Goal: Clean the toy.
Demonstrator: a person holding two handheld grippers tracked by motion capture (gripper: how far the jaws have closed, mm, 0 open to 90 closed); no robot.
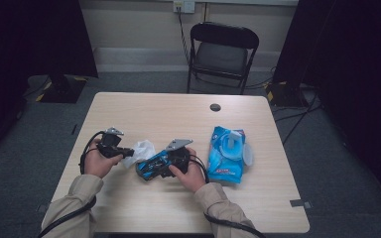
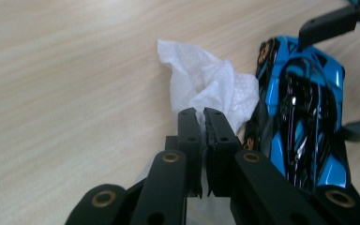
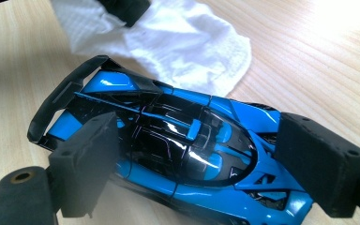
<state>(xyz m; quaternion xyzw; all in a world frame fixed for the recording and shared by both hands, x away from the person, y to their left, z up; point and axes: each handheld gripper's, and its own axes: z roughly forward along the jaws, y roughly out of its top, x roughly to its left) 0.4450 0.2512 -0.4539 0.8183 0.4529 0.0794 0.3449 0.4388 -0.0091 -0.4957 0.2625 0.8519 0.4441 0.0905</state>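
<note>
A blue and black toy car (image 1: pixel 149 167) lies near the table's middle, and my right gripper (image 1: pixel 159 162) is shut on it. In the right gripper view the two pads (image 3: pixel 84 164) press on opposite sides of the car (image 3: pixel 183 140). My left gripper (image 1: pixel 128 152) is shut on a crumpled white wipe (image 1: pixel 143 148), just left of the car. In the left gripper view the wipe (image 2: pixel 206 79) bunches out beyond the closed jaws of that gripper (image 2: pixel 200 112), and its edge reaches the car (image 2: pixel 304 108). The wipe (image 3: pixel 178 42) spreads out behind the car's rear wing.
A blue pack of wet wipes (image 1: pixel 226 153) lies to the right of the car with its lid flipped open. A dark round cable hole (image 1: pixel 215 107) marks the wooden table (image 1: pixel 178 208) near the far edge. A black folding chair (image 1: pixel 221 49) stands beyond the table.
</note>
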